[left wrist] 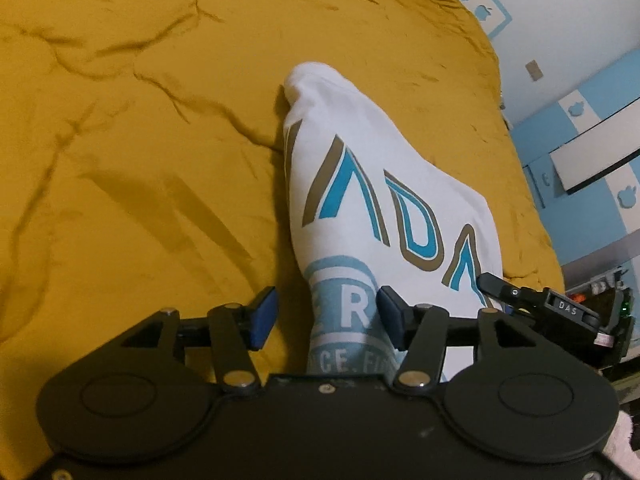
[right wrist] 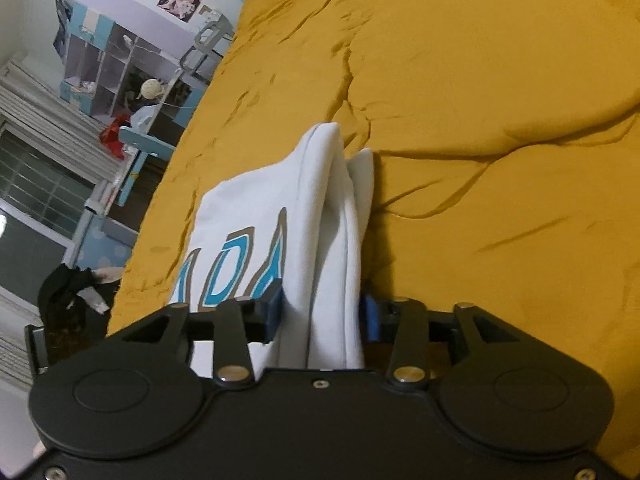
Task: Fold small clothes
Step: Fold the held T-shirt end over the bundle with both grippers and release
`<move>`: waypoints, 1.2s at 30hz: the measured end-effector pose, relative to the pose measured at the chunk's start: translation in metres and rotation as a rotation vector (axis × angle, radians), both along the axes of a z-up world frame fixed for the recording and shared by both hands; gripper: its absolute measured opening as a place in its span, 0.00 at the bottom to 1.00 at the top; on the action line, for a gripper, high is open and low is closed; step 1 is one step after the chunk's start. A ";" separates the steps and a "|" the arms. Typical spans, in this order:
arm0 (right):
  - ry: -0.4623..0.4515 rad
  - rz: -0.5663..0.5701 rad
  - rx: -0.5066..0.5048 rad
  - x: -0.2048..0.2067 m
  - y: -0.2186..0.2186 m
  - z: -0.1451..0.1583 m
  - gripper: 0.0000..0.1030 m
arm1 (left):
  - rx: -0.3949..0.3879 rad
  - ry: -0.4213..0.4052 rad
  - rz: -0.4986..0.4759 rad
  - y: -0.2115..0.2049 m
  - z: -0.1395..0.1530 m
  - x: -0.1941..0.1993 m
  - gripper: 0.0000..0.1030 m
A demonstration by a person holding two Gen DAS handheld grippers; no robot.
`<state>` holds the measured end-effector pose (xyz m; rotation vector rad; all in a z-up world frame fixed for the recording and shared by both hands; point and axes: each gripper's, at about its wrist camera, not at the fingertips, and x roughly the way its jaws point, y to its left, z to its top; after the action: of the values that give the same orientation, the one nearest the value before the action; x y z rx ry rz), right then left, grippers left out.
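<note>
A white shirt point(left wrist: 360, 184) with blue and brown lettering lies folded on the yellow bedspread point(left wrist: 140, 140). My left gripper point(left wrist: 326, 316) is open, its blue pads on either side of the shirt's near edge. In the right wrist view my right gripper point(right wrist: 322, 314) has its pads against both sides of a thick bunch of the white shirt point(right wrist: 320, 216), shut on it. The right gripper's tip point(left wrist: 520, 294) also shows in the left wrist view at the shirt's right edge.
The bedspread point(right wrist: 480, 100) is wrinkled all over. The bed's edge runs along the right in the left wrist view, with a blue and white wall point(left wrist: 580, 120) beyond. In the right wrist view shelves point(right wrist: 120, 68), a window and dark clothes point(right wrist: 72, 292) lie past the bed's left edge.
</note>
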<state>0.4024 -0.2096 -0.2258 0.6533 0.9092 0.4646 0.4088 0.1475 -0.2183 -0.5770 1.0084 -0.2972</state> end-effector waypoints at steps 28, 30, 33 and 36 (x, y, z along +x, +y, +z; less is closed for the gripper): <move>-0.206 -0.007 -0.539 0.066 0.100 0.022 0.27 | 0.099 -0.086 -0.019 -0.053 0.008 0.087 0.73; -0.208 -0.006 -0.542 0.065 0.107 0.024 0.27 | 0.097 -0.090 -0.019 -0.054 0.009 0.087 0.75; -0.206 0.000 -0.541 0.063 0.112 0.035 0.28 | 0.097 -0.103 0.002 -0.055 0.017 0.081 0.75; -0.231 0.011 -0.505 0.042 0.110 0.055 0.42 | 0.101 -0.118 -0.012 -0.056 0.040 0.058 0.81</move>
<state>0.4441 -0.0991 -0.1712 0.1304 0.7683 0.2942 0.4669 0.0919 -0.1786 -0.4564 0.9077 -0.2860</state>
